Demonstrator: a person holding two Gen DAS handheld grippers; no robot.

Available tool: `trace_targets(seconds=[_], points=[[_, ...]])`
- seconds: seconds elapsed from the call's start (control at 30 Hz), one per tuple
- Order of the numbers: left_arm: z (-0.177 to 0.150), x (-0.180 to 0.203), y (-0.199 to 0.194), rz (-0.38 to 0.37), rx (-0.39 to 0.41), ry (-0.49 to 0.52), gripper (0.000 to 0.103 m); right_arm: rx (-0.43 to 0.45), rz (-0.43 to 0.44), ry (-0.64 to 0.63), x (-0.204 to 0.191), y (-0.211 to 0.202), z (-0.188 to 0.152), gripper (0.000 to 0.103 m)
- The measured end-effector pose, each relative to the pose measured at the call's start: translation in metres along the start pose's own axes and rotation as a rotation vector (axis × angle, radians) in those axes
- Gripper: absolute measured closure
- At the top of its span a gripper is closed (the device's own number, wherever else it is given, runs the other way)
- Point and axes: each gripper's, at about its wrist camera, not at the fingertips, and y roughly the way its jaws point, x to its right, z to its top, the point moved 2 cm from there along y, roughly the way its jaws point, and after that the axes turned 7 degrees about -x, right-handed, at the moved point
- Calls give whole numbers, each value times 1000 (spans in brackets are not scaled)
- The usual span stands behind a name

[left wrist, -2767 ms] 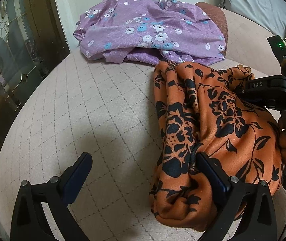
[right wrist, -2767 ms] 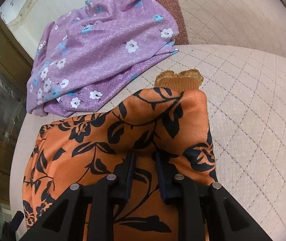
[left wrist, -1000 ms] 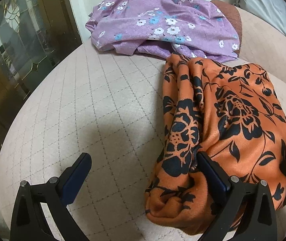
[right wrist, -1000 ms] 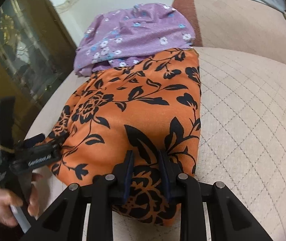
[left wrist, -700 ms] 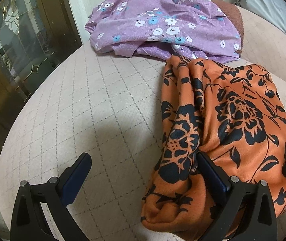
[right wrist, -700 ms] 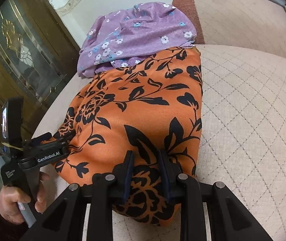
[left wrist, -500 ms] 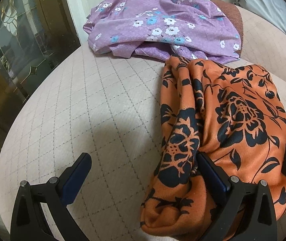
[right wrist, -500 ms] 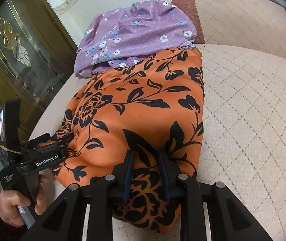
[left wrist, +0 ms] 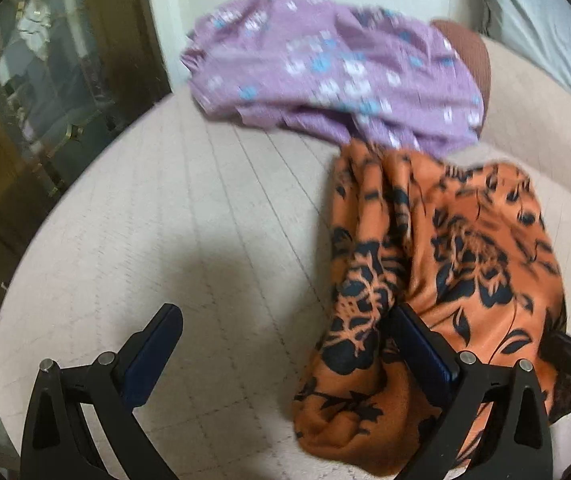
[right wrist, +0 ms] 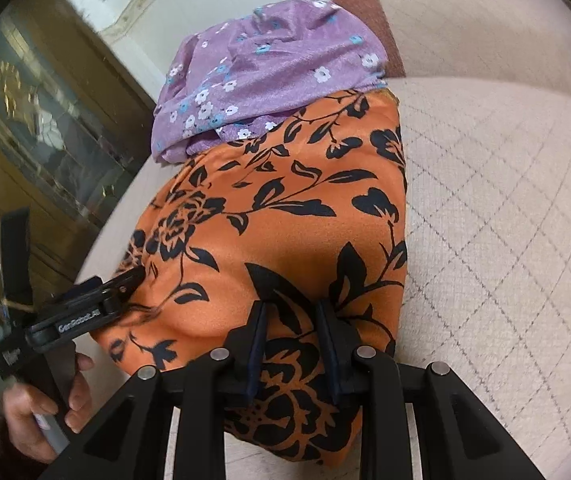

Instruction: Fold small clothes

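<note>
Your right gripper (right wrist: pixel 291 320) pinches the near edge of the orange floral garment (right wrist: pixel 285 216) lying on the quilted cushion (right wrist: pixel 505 220). Your left gripper (left wrist: pixel 285 340) stands wide open, its right finger against the garment's left fold; a purple floral garment (left wrist: pixel 337 80) lies just beyond.

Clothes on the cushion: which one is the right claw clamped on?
The orange cloth with black flowers; the purple cloth lies beyond it, ungripped.
</note>
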Motion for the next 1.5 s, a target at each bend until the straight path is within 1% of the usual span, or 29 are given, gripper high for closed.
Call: trace_targets(seconds=[0.07, 0.13, 0.2, 0.23, 0.27, 0.33, 0.37, 0.4, 0.43, 0.5, 0.57, 0.67, 0.77, 0.87, 0.93, 0.97, 1.0, 1.07, 1.13, 1.17, 1.23, 1.27, 1.3, 1.33, 1.37, 1.4, 1.43, 1.47, 1.5], points=[[0, 0, -10, -10, 42, 9, 0, -27, 28, 25, 1, -4, 5, 72], [-1, 3, -13, -5, 60, 30, 0, -26, 80, 19, -4, -11, 8, 72], [-4, 11, -7, 20, 41, 72, 0, 16, 118, -1, -11, -23, 12, 72], [-6, 15, -3, 27, 25, 86, 0, 42, 114, -13, -15, -28, 13, 72], [-9, 19, 5, 48, -3, 107, 0, 48, 111, -18, -16, -29, 14, 72], [-11, 22, 13, 81, -12, 119, 0, 4, 82, -11, -13, -15, 12, 72], [-11, 21, 16, 76, -13, 110, 0, -36, 52, 2, -9, -3, 10, 73], [-10, 20, 17, 69, -20, 101, 0, -55, 57, 15, -3, 9, 6, 73], [-10, 18, 18, 58, -27, 91, 0, -22, 76, 21, -2, 8, 6, 73], [-9, 13, 22, 30, -43, 63, 0, -41, 65, 20, -6, 5, 10, 74], [-10, 12, 23, 20, -45, 53, 0, -46, 60, 7, -9, 1, 13, 74], [-11, 15, 22, 37, -30, 73, 0, -19, 96, 39, -6, -6, 16, 74], [-11, 17, 24, 42, -26, 81, 0, 3, 102, 54, -3, -5, 18, 74], [-8, 12, 29, 10, -47, 60, 0, -3, 106, 48, 1, 5, 14, 73], [-6, 9, 29, -13, -59, 47, 0, 10, 98, 30, -2, 5, 13, 73], [-5, 9, 27, -17, -60, 47, 0, 2, 93, 27, -3, 4, 14, 73], [-4, 8, 25, -17, -57, 51, 0, -9, 92, 28, -4, 3, 15, 73], [-1, 7, 17, -3, -24, 62, 0, -17, 103, 41, -4, 0, 15, 73], [3, 2, 4, 42, 45, 51, 0, -8, 126, 53, -2, -8, 17, 73], [5, -1, -2, 68, 84, 35, 0, 14, 134, 57, -2, -13, 18, 73], [7, -5, 0, 78, 94, 18, 0, 97, 149, 54, -1, -28, 22, 72], [7, -4, 7, 80, 66, 27, 0, 128, 144, 57, 0, -32, 22, 70], [5, -1, 16, 88, 25, 46, 0, 156, 129, 73, 4, -34, 23, 48], [4, 2, 26, 103, -13, 64, 0, 154, 112, 95, 8, -30, 22, 30], [2, 4, 30, 117, -8, 70, 0, 134, 108, 114, 12, -23, 22, 18], [2, 4, 28, 117, 13, 66, 0, 72, 125, 143, 20, -5, 18, 18], [3, 4, 27, 122, 9, 67, 0, 33, 101, 161, 24, 6, 15, 18], [4, 4, 26, 124, 2, 71, 0, 2, 36, 175, 29, 16, 12, 19], [3, 3, 25, 122, 9, 70, 0, -11, 42, 180, 30, 20, 11, 19]])
